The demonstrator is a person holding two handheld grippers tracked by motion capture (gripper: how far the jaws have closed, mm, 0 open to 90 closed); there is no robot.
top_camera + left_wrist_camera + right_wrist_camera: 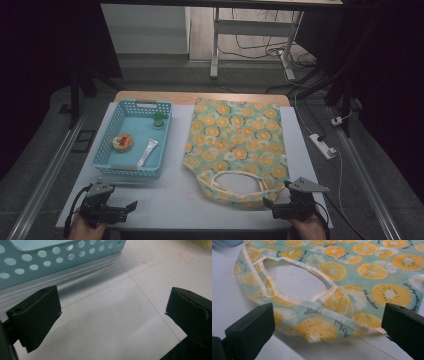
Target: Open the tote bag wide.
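A teal tote bag (235, 140) printed with orange citrus slices lies flat on the white table (165, 200), its handles toward me. My right gripper (277, 197) stands open at the bag's near right corner. In the right gripper view its jaws (328, 315) straddle the bag's (362, 272) near edge and handle loop (294, 300) without touching. A light-blue perforated basket (125, 171) at the left holds a green-topped piece (158, 119), a round orange item (123, 142) and a white tube (147, 152). My left gripper (120, 210) is open and empty (112, 307) just in front of the basket (50, 255).
Bare white tabletop lies between basket and bag and along the front edge. A wooden strip (150, 96) shows at the table's far edge. On the floor to the right lies a white power strip (322, 146) with cables. White desk legs (215, 50) stand behind the table.
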